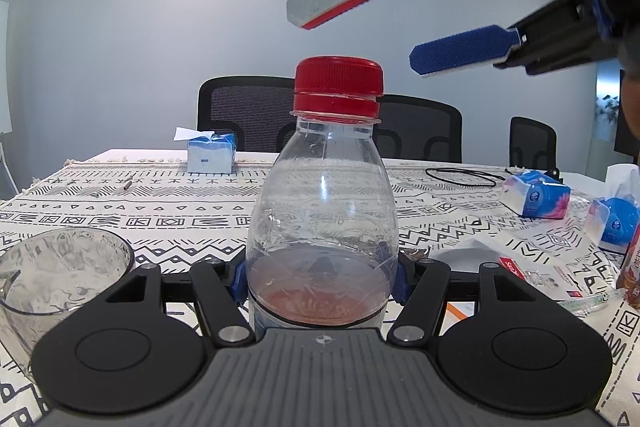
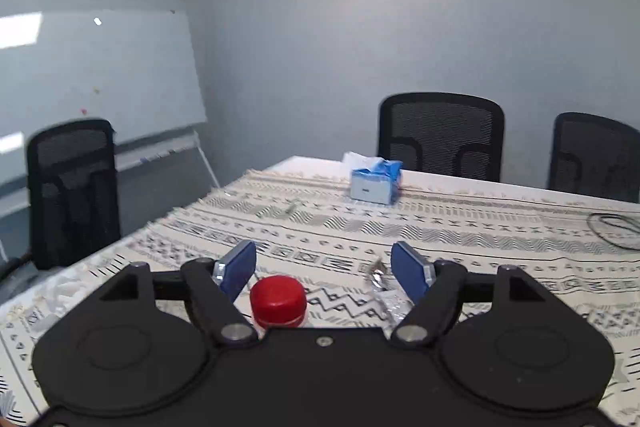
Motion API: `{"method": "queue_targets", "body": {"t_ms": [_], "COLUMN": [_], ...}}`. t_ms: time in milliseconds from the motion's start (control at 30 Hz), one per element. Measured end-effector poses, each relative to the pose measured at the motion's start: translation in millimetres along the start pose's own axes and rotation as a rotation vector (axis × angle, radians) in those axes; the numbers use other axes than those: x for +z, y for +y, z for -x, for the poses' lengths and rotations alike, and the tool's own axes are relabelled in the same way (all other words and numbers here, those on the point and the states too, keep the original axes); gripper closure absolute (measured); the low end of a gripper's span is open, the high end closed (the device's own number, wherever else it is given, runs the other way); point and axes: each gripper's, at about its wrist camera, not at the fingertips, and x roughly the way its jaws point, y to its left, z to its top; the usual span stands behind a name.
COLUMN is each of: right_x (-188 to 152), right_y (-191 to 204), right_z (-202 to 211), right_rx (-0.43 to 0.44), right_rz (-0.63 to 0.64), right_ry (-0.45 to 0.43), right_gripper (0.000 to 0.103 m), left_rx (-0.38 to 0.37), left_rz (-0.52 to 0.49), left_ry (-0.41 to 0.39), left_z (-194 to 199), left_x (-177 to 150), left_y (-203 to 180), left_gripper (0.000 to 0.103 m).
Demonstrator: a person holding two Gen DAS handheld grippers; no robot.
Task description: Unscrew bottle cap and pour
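A clear plastic bottle (image 1: 322,211) with a red cap (image 1: 338,85) stands upright on the patterned tablecloth, with a little reddish liquid at its bottom. My left gripper (image 1: 320,277) is shut on the bottle's lower body. My right gripper (image 1: 356,35) hangs open above and to the right of the cap, not touching it. In the right wrist view the right gripper (image 2: 324,269) is open, and the red cap (image 2: 278,301) sits low between its fingers, nearer the left one. An empty clear glass cup (image 1: 60,279) stands to the bottle's left.
A blue tissue box (image 1: 210,155) sits at the table's far side. Blue tissue packs (image 1: 536,197) and a red-and-white packet (image 1: 516,269) lie at the right. A black cable loop (image 1: 460,177) lies beyond. Black mesh chairs (image 2: 440,135) surround the table; a whiteboard (image 2: 100,75) stands at the left.
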Motion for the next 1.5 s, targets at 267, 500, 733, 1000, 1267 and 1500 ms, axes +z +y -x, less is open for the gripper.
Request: {"method": "queue_targets", "body": {"t_ms": [267,500,733,1000,1267,1500], "right_x": [-19.8,-19.7,-14.3,-7.3,-25.2,-26.9], "right_y": [15.1,7.2,-36.5,-63.3,-12.8,5.1], "right_z": [-0.9,-1.7,-12.8,-20.4,0.7,4.1], "right_rx": [0.059,0.149,0.407,0.55,0.159,0.108], "right_rz": [0.106,0.158,0.154,0.117,0.064,0.132], "right_ry": [-0.038,-0.054,-0.048,-0.022,-0.132,-0.133], "right_gripper": [0.062,0.071,0.071,0.068,0.038,0.071], "left_rx": [0.012,-0.004,-0.021,-0.034,0.005,-0.015], "left_rz": [-0.012,-0.008,-0.007,-0.012,-0.019,-0.019], "left_ry": [0.003,0.007,0.01,0.012,0.011,0.011], "left_z": [-0.7,-1.1,-2.1,-2.2,-2.3,-2.6], "left_x": [0.3,0.6,0.0,-0.3,-0.6,0.3], "left_y": [-1.7,0.3,1.3,0.9,-2.3,0.8], "left_gripper": [0.043,0.044,0.045,0.045,0.044,0.044]}}
